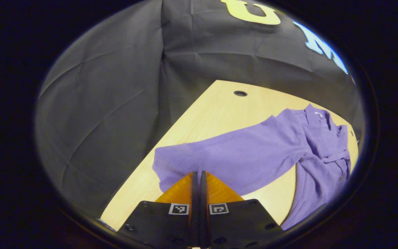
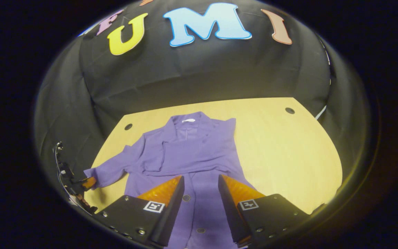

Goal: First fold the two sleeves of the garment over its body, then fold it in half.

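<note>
A purple button-front garment (image 2: 199, 148) lies flat on the wooden table (image 2: 282, 152), collar toward the far wall. One long sleeve (image 1: 240, 155) stretches out sideways from the body. My left gripper (image 1: 199, 173) is shut on that sleeve's cuff end; in the right gripper view it (image 2: 81, 185) sits at the table's left edge, where the sleeve (image 2: 112, 171) ends. The other sleeve (image 2: 157, 155) appears to lie folded across the chest. My right gripper (image 2: 201, 181) stands open just above the button strip on the lower body, with the fabric showing between its fingers.
The table (image 1: 219, 110) has small round holes (image 2: 290, 110) near its far corners. Bare wood extends to the right of the garment. Black cloth walls close in the table at the back and on both sides.
</note>
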`<action>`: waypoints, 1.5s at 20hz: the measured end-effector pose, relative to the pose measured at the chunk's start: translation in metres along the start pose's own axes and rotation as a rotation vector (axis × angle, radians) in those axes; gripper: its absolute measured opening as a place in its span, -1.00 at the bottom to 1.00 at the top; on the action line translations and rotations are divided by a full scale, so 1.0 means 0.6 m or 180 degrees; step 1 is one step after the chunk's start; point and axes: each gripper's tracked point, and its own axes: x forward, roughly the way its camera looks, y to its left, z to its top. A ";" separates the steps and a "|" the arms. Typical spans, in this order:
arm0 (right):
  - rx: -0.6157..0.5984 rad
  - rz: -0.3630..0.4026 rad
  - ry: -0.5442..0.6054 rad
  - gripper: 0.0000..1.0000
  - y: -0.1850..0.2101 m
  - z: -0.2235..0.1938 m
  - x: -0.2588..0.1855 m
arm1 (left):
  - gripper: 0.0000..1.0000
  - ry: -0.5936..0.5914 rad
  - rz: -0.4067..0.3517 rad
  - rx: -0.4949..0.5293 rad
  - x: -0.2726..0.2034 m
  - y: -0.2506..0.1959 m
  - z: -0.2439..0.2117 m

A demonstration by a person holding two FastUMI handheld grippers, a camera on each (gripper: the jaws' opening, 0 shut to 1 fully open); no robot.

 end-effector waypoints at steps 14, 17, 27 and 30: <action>0.0614 -0.0297 -0.0071 0.27 -0.177 -0.026 -0.041 | -0.87 -0.0478 -0.1059 0.0553 -0.043 -0.453 0.183; 0.0716 -0.0378 -0.0050 0.27 -0.220 -0.040 -0.052 | -0.86 -0.0504 -0.1315 0.0733 -0.061 -0.567 0.182; 0.0917 -0.0522 0.0074 0.17 -0.325 -0.082 -0.058 | -0.87 -0.0453 -0.1946 0.1192 -0.117 -0.859 0.115; 0.0927 -0.0537 0.0126 0.17 -0.348 -0.093 -0.068 | -0.87 -0.0380 -0.1972 0.1238 -0.109 -0.902 0.086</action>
